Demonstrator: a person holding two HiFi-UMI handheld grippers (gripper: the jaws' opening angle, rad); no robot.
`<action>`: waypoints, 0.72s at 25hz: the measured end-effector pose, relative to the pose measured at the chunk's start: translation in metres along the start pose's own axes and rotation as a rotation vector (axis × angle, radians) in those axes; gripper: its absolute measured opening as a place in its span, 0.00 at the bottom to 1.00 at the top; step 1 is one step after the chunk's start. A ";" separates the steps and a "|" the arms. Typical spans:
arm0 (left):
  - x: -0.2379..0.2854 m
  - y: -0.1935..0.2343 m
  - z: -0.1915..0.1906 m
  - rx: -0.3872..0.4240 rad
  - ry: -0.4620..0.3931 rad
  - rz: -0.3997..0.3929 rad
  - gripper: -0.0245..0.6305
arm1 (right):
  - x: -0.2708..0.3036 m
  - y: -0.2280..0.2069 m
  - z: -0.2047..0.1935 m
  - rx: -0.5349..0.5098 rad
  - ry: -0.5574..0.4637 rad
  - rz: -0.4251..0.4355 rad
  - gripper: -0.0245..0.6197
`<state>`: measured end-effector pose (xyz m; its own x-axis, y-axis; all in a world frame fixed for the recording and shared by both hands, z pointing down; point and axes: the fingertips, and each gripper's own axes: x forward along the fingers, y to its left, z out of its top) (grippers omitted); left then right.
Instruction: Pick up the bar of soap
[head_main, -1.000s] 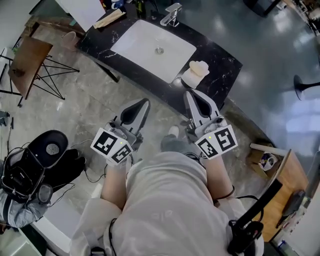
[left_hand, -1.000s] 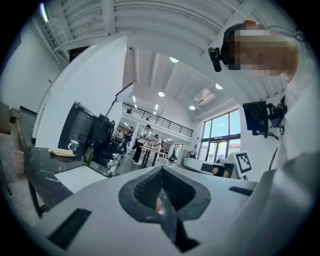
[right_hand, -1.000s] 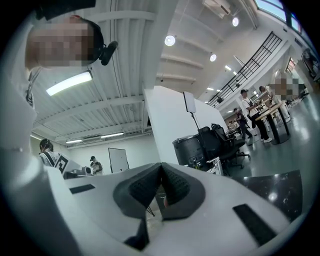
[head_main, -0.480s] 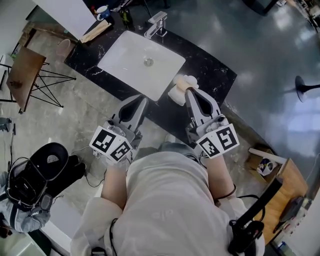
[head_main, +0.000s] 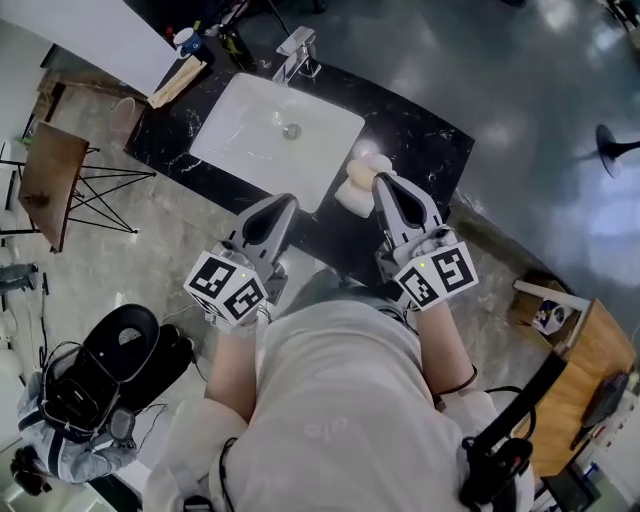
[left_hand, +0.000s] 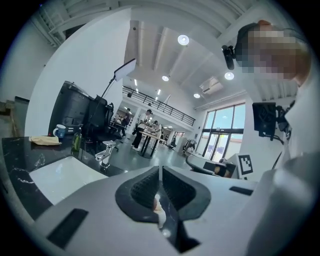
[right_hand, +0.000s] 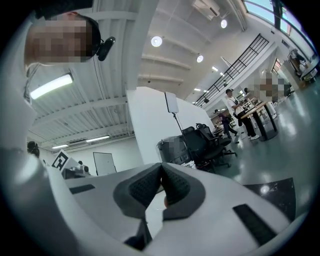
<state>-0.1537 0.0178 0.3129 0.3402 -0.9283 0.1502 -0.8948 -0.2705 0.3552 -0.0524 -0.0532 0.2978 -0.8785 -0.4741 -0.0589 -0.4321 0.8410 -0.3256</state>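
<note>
Bar of soap (head_main: 359, 177) lies beside sink (head_main: 250, 135), its long axis unclear.

Black counter (head_main: 430, 150), white veining; white basin (head_main: 250, 140) ahead of left gripper (head_main: 287, 203); cream soap (head_main: 362, 172) beside right gripper (head_main: 384, 183) tip. Both grippers grey, cubes black-and-white squares.

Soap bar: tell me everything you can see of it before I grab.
The bar of soap is pale cream, rounded and lumpy, matte-looking. It lies on a white dish on the black marble counter, just right of the white basin. In the head view the shut, empty right gripper overlaps its right edge; whether they touch cannot be told.
</note>
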 end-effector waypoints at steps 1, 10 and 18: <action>0.004 0.003 -0.002 -0.003 0.003 -0.012 0.04 | 0.002 -0.004 0.000 -0.002 -0.001 -0.013 0.06; 0.049 0.008 -0.013 -0.065 0.105 -0.093 0.19 | 0.007 -0.037 -0.006 -0.011 -0.006 -0.100 0.06; 0.096 0.034 -0.045 -0.192 0.238 -0.065 0.31 | 0.009 -0.065 -0.022 0.028 -0.007 -0.150 0.06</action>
<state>-0.1379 -0.0694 0.3806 0.4730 -0.8189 0.3250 -0.8058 -0.2529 0.5356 -0.0368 -0.1061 0.3394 -0.8031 -0.5957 -0.0139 -0.5524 0.7530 -0.3576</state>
